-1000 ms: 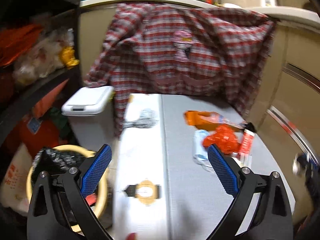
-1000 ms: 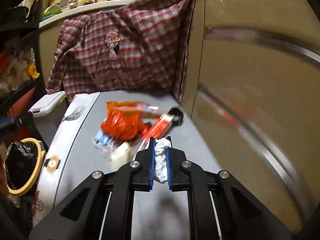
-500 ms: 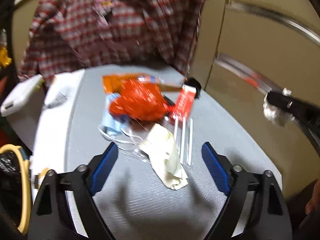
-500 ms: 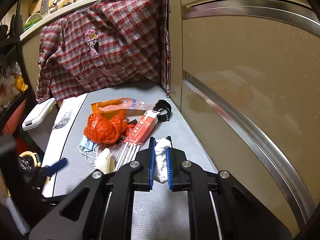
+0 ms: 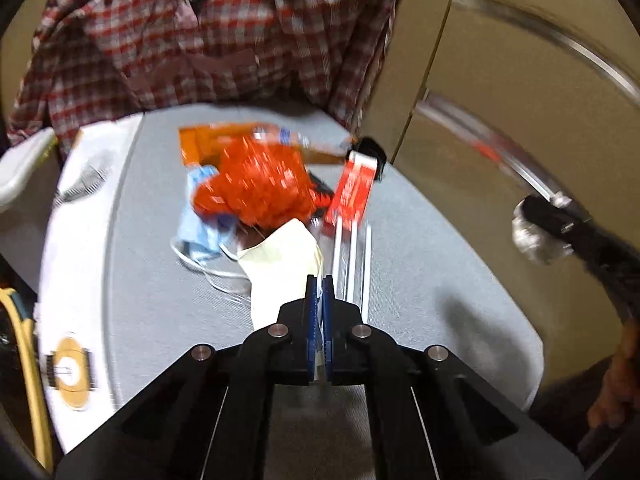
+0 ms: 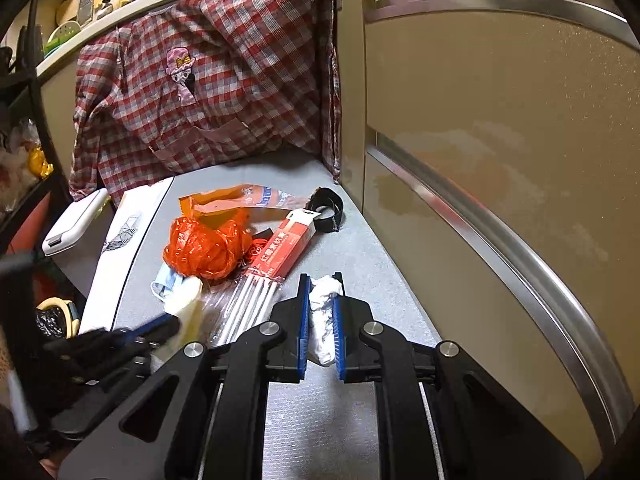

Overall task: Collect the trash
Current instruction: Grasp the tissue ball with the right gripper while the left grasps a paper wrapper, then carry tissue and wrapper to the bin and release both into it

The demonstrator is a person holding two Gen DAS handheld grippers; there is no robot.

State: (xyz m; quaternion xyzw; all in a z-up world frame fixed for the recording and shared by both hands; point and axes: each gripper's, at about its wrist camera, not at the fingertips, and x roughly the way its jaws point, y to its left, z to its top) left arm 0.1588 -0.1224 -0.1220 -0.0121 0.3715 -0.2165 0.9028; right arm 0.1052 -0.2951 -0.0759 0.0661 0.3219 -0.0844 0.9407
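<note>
Now both tilted-down grippers pinch trash: left gripper [image 5: 319, 280] cream wrapper [image 5: 280, 264], right gripper [image 6: 321, 280] tissue [image 6: 324, 308].

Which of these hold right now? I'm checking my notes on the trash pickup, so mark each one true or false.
1. The left tool is shut on the cream wrapper. True.
2. The right tool is empty. False: it holds a crumpled white tissue.
3. The orange plastic bag lies on the grey table. True.
4. The blue face mask hangs from the plaid shirt. False: it lies on the table, partly under the orange bag.
5. The red chopstick sleeve is in the bin. False: it lies on the table beside the orange bag.
</note>
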